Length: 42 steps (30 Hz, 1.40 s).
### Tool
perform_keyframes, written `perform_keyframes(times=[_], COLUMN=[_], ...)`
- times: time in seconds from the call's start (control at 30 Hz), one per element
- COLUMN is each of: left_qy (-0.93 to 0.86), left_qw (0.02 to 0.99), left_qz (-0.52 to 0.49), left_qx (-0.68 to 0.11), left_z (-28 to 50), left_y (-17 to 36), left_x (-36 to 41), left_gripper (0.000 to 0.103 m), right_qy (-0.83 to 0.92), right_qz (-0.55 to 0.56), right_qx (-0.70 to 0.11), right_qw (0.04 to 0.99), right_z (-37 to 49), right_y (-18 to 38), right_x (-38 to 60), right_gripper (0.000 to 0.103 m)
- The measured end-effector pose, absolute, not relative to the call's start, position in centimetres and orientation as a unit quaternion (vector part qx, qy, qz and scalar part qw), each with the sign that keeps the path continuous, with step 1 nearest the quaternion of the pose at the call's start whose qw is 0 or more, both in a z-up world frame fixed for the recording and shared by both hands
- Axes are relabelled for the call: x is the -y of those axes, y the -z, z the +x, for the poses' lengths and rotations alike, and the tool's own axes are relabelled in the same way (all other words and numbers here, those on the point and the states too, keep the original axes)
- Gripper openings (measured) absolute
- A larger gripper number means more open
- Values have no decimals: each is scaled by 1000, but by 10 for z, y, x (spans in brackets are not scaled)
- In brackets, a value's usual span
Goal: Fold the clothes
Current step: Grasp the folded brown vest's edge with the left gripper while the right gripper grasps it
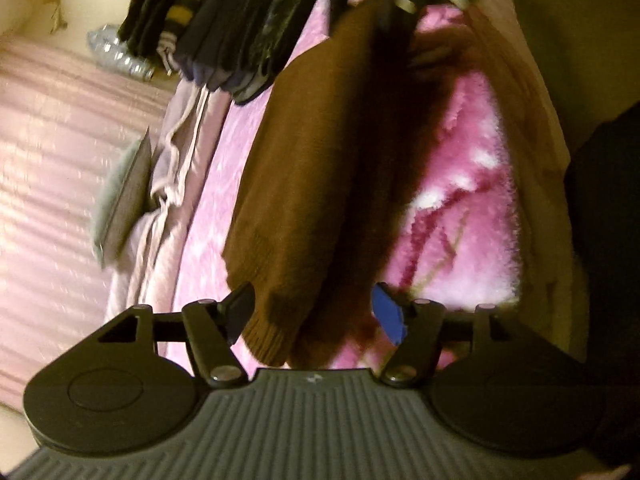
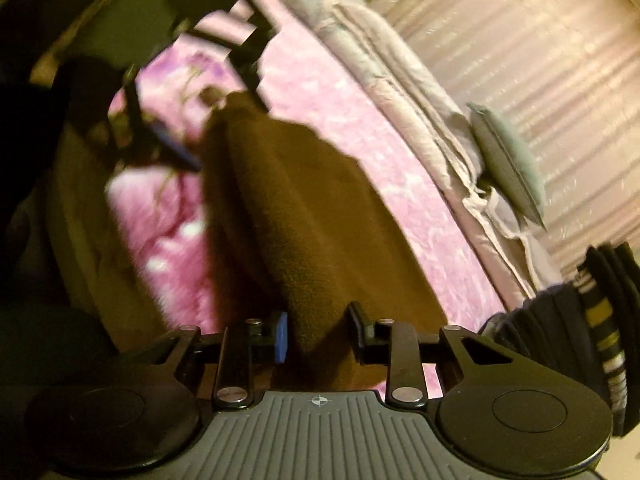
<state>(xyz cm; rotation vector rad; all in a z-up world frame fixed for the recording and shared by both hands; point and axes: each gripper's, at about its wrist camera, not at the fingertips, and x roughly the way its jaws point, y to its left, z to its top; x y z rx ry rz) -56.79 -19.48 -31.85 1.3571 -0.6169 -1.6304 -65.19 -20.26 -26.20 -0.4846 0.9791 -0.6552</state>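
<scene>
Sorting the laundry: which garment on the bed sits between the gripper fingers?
The brown knit garment, lying on the pink blanket; the dark folded clothes sit stacked at its far end.

A bed carries everything here, spread with a fluffy pink blanket [image 1: 452, 184] patterned in white and darker pink. A long brown knitted garment [image 1: 320, 184] lies across the blanket, with a stack of dark folded clothes [image 1: 224, 28] past its far end. Along one side of the blanket runs a rumpled pale lilac sheet [image 1: 176, 168], and a small grey cushion [image 1: 120, 200] rests at its edge.
</scene>
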Motion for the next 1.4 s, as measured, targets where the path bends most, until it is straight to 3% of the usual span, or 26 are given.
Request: perform_keyframes(times=[0.17,0.2,0.3,0.37,0.57,0.93,1.13,1.33,1.37,1.4], left_qy=[638,635,637,645,698,719,705,736,740,744], left_qw=[418,411,400,398,418,416,415,435,436,437], left_qz=[569,574,581,579,539,524,534,501,497,493], left_qx=[308,314,311,300,218,185,212,133,123,113], left_z=[-570,-569,-566,-563,-548,-543,-546,-535,-534,-533], left_y=[329,331,331,328,303,295,311,290,286,281], left_x=[209,212,219,220,229,232,219,240,243,246], left_gripper=[59,55,31,25,26,30,32,31,31,31], right_qy=[305,302,300,302,298,291,312,332,331,330], right_qz=[-224,-232,-250,-263,-317,-401,-343,-287,-294,-299], right_qx=[-455,-457,-458,-454,-463,-485,-469,-450,-447,-443], right_qw=[806,804,799,796,772,721,751,778,777,778], right_z=[-655,-655,-658,-661,-660,-645,-654,-662,-662,-661], right_y=[256,258,268,276,307,341,319,298,300,302], right_x=[208,207,194,186,167,175,177,175,169,164], right_gripper=[30,30,30,30,46,46,37,38,46,70])
